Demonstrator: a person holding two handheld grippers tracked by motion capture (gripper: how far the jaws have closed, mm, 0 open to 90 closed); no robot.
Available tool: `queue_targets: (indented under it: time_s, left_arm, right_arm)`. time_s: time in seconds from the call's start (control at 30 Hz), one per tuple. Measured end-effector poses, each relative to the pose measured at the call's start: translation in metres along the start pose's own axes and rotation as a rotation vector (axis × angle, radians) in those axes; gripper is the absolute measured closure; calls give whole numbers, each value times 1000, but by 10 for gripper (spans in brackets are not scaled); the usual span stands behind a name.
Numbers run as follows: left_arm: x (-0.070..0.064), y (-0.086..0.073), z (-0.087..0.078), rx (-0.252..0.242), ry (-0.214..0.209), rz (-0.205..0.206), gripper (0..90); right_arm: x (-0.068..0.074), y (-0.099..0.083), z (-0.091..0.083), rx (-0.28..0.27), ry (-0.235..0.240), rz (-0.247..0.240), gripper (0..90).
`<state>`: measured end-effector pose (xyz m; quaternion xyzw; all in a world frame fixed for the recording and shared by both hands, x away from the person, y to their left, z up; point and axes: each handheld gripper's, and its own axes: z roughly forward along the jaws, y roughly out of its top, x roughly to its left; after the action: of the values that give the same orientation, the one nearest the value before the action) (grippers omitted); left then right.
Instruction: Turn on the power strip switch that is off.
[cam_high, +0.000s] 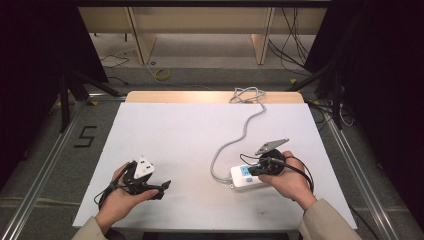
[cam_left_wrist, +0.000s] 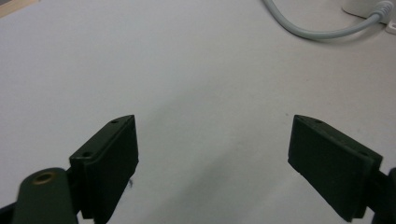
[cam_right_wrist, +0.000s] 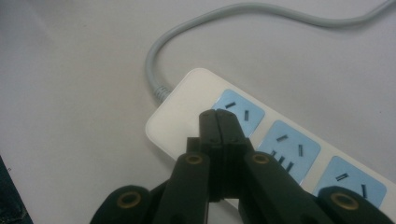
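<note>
In the high view, the white table (cam_high: 200, 135) carries a white power strip (cam_high: 245, 176) at lower right, its grey cable (cam_high: 240, 136) snaking to the far edge; the left hand-held gripper (cam_high: 161, 189) sits at lower left; the left gripper view shows its matte black jaws spread wide over bare table; the right gripper view shows the right hand-held gripper (cam_right_wrist: 218, 122) pressed closed, tips over the strip's glossy casing beside pale blue sockets (cam_right_wrist: 288, 145).

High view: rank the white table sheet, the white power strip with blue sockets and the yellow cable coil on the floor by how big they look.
1. White table sheet, by far the largest.
2. White power strip with blue sockets.
3. Yellow cable coil, smallest, though it lies farther from the camera, so its true size is unsure.
</note>
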<state>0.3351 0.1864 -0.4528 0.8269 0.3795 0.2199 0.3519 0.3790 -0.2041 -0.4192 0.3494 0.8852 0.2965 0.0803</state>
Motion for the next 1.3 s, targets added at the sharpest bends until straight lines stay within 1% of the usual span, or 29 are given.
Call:
queue_targets:
  time_s: [0.1,0.4,0.63,0.67,0.7,0.87,0.97,1.3]
  left_arm:
    - [0,0,0,1,0,0,157]
    - [0,0,0,1,0,0,157]
    - [0,0,0,2,0,2,157]
    - [0,0,0,-1,0,0,157]
    - [0,0,0,0,0,1,157]
    - [0,0,0,-1,0,0,157]
    - [0,0,0,2,0,4,157]
    - [0,0,0,2,0,2,157]
  right_arm:
    - [0,0,1,8,7,-2,900]
    - [0,0,5,23,7,-2,900]
    - [1,0,9,47,12,-7,900]
    - [1,0,10,50,19,-4,900]
    - [1,0,12,54,18,-10,900]
    - [2,-1,15,77,29,-3,900]
    - [2,0,17,74,23,-12,900]
    - [2,0,20,94,17,-18,900]
